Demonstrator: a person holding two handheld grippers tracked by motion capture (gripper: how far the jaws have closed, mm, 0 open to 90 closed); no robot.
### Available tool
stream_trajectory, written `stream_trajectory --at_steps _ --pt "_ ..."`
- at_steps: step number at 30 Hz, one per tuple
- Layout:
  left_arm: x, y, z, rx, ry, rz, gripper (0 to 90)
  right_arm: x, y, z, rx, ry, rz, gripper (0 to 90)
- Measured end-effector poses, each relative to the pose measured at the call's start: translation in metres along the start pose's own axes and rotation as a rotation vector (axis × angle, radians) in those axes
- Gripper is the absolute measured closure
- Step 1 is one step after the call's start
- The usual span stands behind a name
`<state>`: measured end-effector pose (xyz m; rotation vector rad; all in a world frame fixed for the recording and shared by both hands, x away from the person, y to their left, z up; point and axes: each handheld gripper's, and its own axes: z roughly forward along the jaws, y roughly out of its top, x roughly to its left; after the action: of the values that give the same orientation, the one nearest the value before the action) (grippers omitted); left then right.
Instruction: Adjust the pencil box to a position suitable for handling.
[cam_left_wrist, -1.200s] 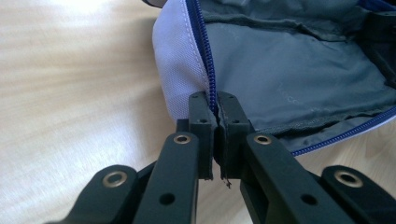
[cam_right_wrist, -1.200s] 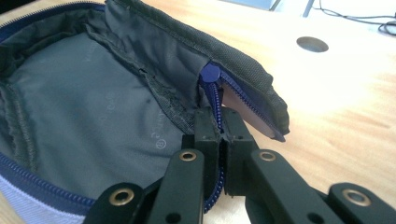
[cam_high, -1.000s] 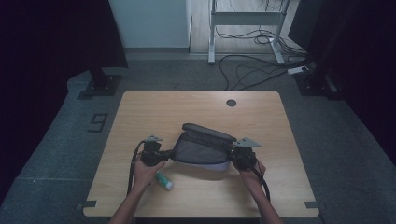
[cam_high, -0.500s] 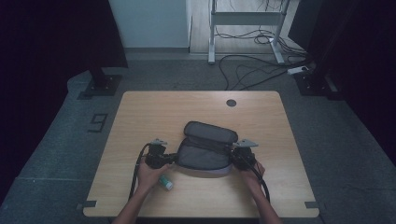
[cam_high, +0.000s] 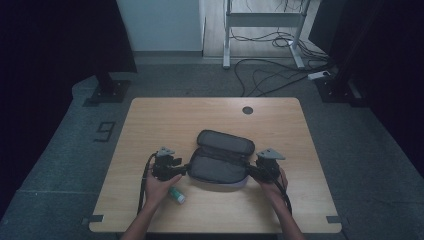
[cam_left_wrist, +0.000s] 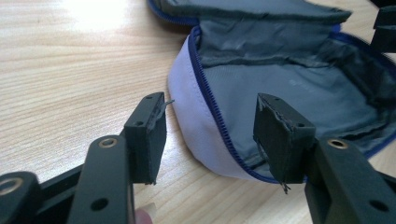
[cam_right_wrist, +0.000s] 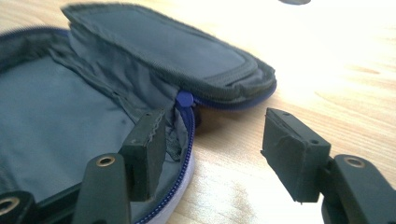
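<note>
A grey zip pouch (cam_high: 220, 162) with a blue zipper and a pale lilac outside lies open on the wooden table (cam_high: 150, 120), its lid folded back. My left gripper (cam_high: 184, 170) is at the pouch's left end. In the left gripper view its jaws (cam_left_wrist: 212, 135) have just been opening, and the pouch rim (cam_left_wrist: 196, 116) lies between the pads untouched. My right gripper (cam_high: 251, 172) is at the right end. Its jaws (cam_right_wrist: 217, 149) have also just been opening, astride the zipper edge (cam_right_wrist: 187, 140) near the blue pull (cam_right_wrist: 184, 99).
A small white and green tube (cam_high: 176, 195) lies on the table beside the person's left hand. A dark round grommet (cam_high: 247, 110) sits near the table's far edge. Beyond the table are a desk frame (cam_high: 260, 20) and floor cables (cam_high: 270, 75).
The pouch, held up between both shut grippers a second ago, has come down flat on the table with its lid open. Both grippers have let go of its ends.
</note>
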<state>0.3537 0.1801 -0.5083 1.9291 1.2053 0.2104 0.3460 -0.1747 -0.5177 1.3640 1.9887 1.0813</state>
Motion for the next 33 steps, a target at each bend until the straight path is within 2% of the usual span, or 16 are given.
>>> stream_trajectory --at_steps 4,10,14,21,33 --pt "0.001 0.0 -0.008 -0.009 -0.009 0.002 44.2 0.002 0.002 -0.008 -0.023 0.021 -0.01 38.1" --pt "0.003 -0.002 -0.025 -0.063 -0.026 0.005 42.3 0.013 0.003 -0.017 -0.044 0.06 -0.023 38.2" --pt "0.005 -0.005 -0.034 -0.071 -0.039 0.008 40.6 0.026 0.003 -0.022 -0.061 0.09 -0.052 38.7" --pt "0.017 -0.017 -0.047 -0.095 -0.07 -0.016 39.8 0.049 0.003 -0.03 -0.088 0.14 -0.087 41.1" --pt "0.034 -0.023 -0.06 -0.124 -0.05 -0.047 40.2 0.077 0.001 -0.028 -0.076 0.219 -0.117 41.5"
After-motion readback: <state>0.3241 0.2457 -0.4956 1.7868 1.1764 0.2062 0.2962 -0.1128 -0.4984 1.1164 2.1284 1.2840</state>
